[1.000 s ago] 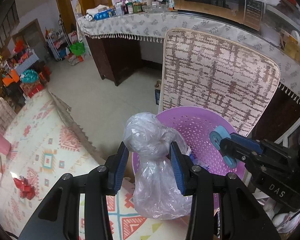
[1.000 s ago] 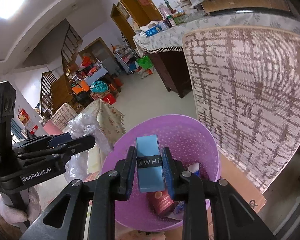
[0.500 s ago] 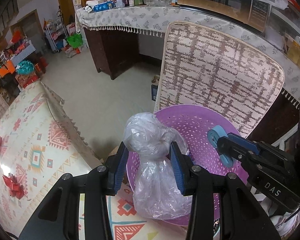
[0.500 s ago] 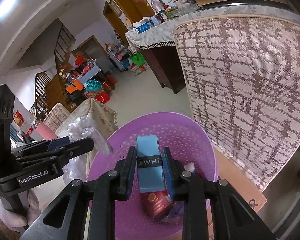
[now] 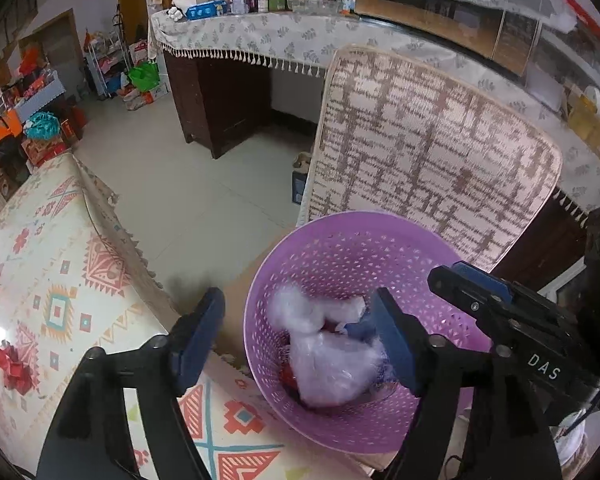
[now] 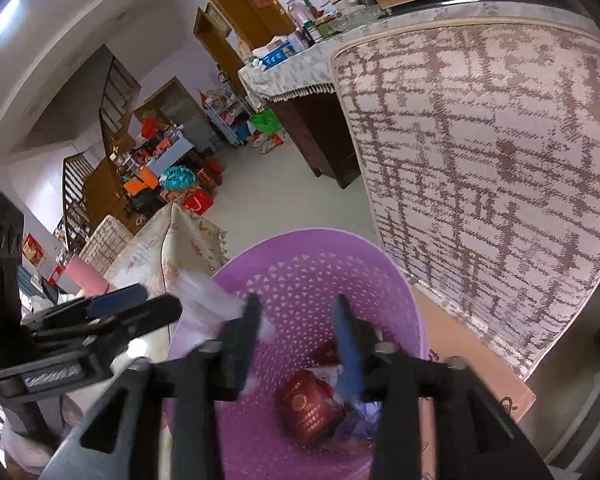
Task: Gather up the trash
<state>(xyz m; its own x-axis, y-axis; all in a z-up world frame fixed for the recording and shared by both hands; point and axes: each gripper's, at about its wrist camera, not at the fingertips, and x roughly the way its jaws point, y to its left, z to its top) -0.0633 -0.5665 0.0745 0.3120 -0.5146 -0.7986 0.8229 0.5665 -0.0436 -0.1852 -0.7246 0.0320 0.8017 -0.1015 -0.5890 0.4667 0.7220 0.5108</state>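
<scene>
Both grippers, left (image 5: 300,340) and right (image 6: 296,340), are opening with nothing between their jaws. Lower centre, the crumpled clear plastic bag (image 5: 328,364) lies in the purple perforated basket (image 5: 340,240): light, soft, slippery, probably best pinched at its bunched neck.

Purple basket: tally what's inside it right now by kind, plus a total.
Inside the purple basket:
Crumpled clear plastic bag: 1
Red packet: 1
Blue item, part hidden behind a gripper finger, kind unclear: 1
Total: 3 that can be told apart; other scraps at the bottom are too blurred to count.
</scene>
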